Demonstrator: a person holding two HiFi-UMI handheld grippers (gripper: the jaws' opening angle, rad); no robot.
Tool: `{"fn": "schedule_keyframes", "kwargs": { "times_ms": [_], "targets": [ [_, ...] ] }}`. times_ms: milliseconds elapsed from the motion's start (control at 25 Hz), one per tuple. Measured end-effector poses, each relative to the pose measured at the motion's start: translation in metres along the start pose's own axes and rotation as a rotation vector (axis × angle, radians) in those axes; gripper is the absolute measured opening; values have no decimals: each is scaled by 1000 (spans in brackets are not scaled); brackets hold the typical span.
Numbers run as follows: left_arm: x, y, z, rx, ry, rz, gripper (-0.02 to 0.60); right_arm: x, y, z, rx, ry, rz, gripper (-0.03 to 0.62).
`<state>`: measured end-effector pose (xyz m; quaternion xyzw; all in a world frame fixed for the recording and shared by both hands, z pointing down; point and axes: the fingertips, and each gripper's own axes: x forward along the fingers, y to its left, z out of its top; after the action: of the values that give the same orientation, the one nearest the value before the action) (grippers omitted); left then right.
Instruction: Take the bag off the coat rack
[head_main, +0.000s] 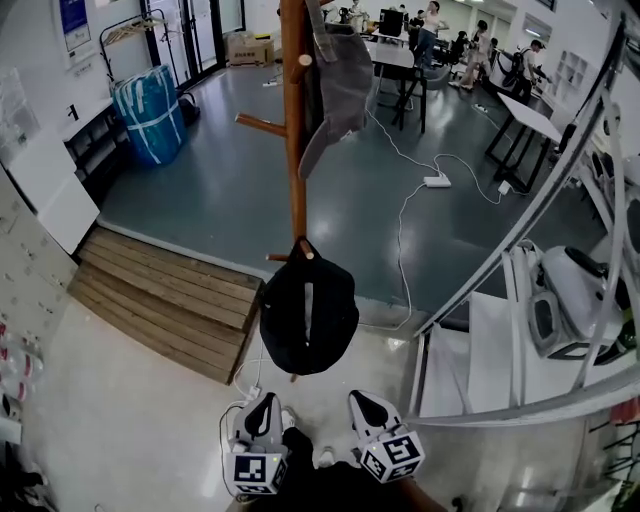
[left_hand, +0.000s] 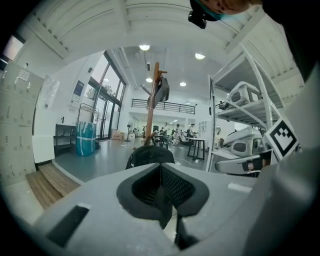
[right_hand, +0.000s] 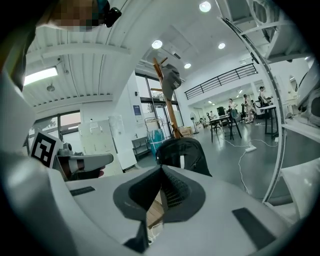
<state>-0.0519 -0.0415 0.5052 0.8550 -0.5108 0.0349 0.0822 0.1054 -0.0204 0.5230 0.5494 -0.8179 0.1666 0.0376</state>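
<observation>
The black bag (head_main: 308, 318) is hung from a low peg of the wooden coat rack (head_main: 293, 150), directly in front of the post. The left gripper (head_main: 265, 402) is held at the bag's 7 o'clock and the right gripper (head_main: 366, 400) at its 5 o'clock, both apart from it. Both pairs of jaws are pressed fully together, and nothing is gripped between them. A grey garment (head_main: 345, 85) is hung higher up, at the bag's 12 o'clock.

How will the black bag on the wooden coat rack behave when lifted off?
The black fabric bag sags in a rounded shape, so it is probably soft and floppy. It hangs freely from the wooden coat rack, so it may swing.
</observation>
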Motion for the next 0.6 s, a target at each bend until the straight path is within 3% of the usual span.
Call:
{"fn": "schedule_keyframes", "kwargs": {
  "times_ms": [400,600],
  "targets": [
    [56,56,13,7,20,-75,18,72,-4,17,7,6,-76,12],
    [76,82,7,13,70,-112,18,100,-8,26,7,20,-111,12]
  ]
}}
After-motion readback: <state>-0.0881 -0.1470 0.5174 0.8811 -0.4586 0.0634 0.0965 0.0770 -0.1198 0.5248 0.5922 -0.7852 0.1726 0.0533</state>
